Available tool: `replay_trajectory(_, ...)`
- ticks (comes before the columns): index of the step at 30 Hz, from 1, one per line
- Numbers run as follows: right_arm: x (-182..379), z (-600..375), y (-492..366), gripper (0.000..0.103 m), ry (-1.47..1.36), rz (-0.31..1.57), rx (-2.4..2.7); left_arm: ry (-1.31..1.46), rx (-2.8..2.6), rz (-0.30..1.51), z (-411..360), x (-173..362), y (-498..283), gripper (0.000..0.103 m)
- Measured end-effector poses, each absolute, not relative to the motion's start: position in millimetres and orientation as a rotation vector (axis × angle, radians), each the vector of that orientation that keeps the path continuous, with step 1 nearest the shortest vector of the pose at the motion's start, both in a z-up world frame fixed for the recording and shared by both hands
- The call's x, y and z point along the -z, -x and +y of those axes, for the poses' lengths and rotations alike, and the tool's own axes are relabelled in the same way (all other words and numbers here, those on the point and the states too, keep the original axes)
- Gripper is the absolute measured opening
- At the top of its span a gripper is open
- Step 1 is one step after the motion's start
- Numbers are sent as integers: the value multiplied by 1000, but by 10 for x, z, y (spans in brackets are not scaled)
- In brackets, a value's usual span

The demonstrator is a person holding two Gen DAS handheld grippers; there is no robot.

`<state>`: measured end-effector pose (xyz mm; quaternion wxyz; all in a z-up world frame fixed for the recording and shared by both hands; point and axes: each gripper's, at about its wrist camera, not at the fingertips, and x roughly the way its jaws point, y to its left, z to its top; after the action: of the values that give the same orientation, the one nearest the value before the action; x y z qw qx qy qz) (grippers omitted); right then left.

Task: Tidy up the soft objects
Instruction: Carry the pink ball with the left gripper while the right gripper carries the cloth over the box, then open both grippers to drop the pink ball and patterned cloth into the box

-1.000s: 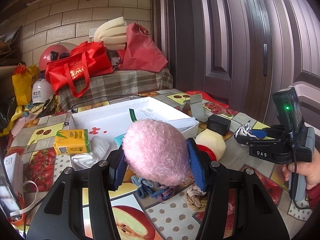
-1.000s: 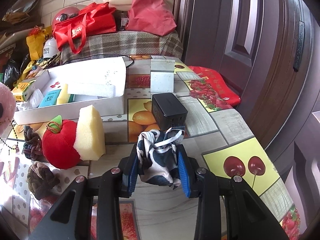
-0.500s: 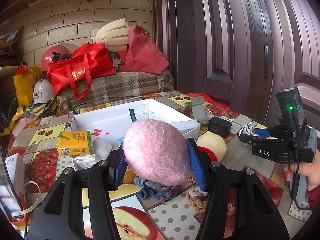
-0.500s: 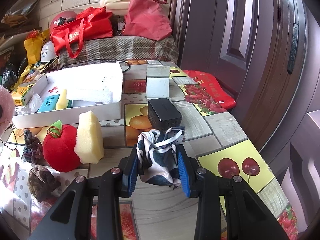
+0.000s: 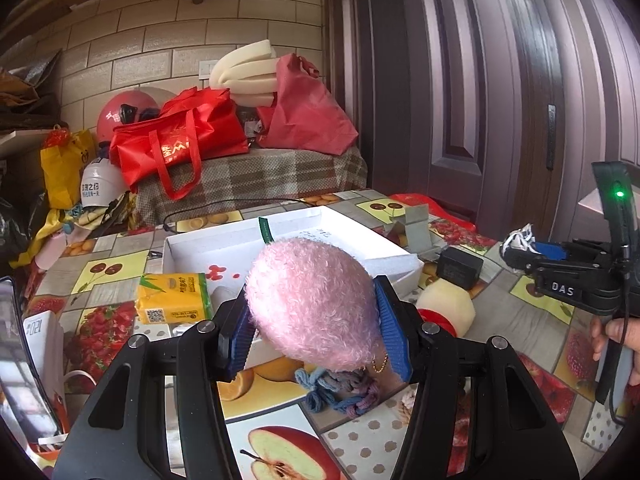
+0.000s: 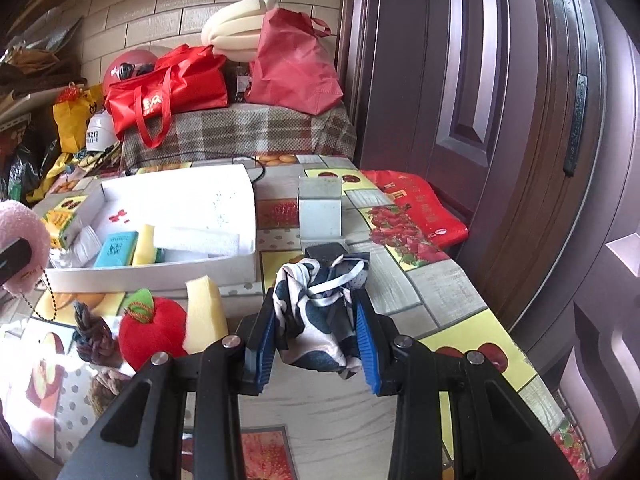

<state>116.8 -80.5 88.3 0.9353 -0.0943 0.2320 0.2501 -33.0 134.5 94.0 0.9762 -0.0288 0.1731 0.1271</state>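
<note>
Raised since a second ago: my right tongs (image 6: 318, 338), clenched on the patterned cloth pouch (image 6: 320, 320), now clear of the tabletop (image 6: 440, 292). Largest item: white box (image 6: 160, 276), ahead and left of both tongs. Pink plush ball (image 5: 316, 304): gripped in my left tongs (image 5: 316, 344), unmoved, nearer the box. Red plush apple (image 6: 154, 336), yellow sponge (image 6: 204, 312): loose before the box.

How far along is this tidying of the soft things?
Partly done. The white box already holds a yellow sponge and tissue packs. In hand: the left gripper clamps a pink fluffy ball, and the right gripper a black-and-white cloth. Left on the table: a red plush apple, a yellow foam wedge and knotted yarn pieces.
</note>
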Motion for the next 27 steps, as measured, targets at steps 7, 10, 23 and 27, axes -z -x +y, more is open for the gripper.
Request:
replay_trajectory(7, -1262, -691, -1146, 36, 61, 413, -623, 155, -425, 364, 1882, -1284, 227, 55)
replay_trajectory(10, -1297, -556, -1216, 36, 6, 471, -699, 182, -469, 381, 2061, -1363, 145, 55)
replay_trajectory(23, -1210, 417, -1656, 36, -24, 631, -828, 189, -491, 509, 2343, -969, -388, 55)
replay_trajectory(27, -1040, 638, -1728, 36, -39, 697, -845, 180, -505, 518, 2391, -929, -402, 55)
